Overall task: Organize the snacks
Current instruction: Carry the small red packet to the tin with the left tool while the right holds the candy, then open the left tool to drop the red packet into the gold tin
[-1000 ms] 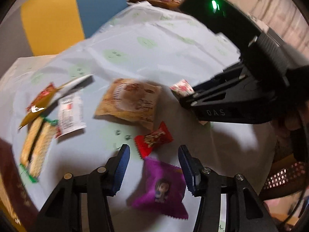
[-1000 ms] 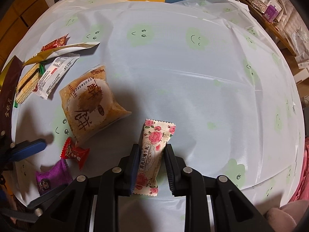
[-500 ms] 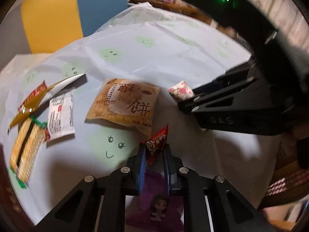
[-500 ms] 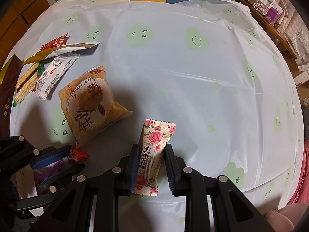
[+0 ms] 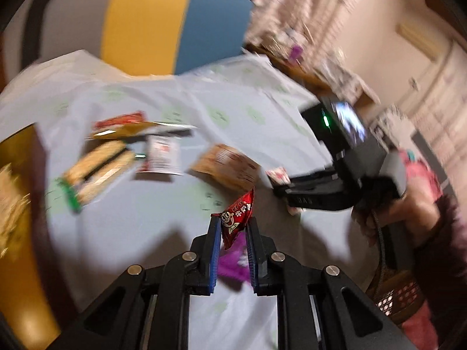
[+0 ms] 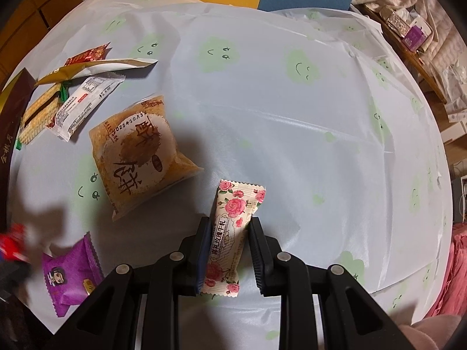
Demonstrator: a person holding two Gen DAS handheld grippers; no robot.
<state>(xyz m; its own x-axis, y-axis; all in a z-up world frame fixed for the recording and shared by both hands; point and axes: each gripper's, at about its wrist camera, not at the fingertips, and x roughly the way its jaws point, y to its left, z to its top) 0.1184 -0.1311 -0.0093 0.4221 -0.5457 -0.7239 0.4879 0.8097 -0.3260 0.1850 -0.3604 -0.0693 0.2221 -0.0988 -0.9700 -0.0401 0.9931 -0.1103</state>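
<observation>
My left gripper (image 5: 232, 227) is shut on a small red candy packet (image 5: 237, 218) and holds it above the table; the view is blurred. The packet shows as a red smear at the left edge of the right wrist view (image 6: 11, 243). My right gripper (image 6: 228, 230) is shut on a white rose-print candy bar (image 6: 230, 230) low over the cloth; it also shows in the left wrist view (image 5: 292, 186). A purple snack packet (image 6: 68, 274) lies on the cloth, partly hidden under the left fingers (image 5: 233, 259). A tan pastry pack (image 6: 137, 154) lies mid-left.
A pale blue tablecloth (image 6: 292, 131) with green smiley clouds covers the table. At far left lie a wafer pack (image 6: 38, 113), a white packet (image 6: 84, 105), a gold sachet (image 6: 96, 68) and a dark box (image 6: 11, 116). A cluttered shelf (image 6: 408, 29) stands at right.
My left gripper closed on the red candy packet and lifted it up and away from the purple packet, with the camera swinging. My right gripper has kept still with the rose bar.
</observation>
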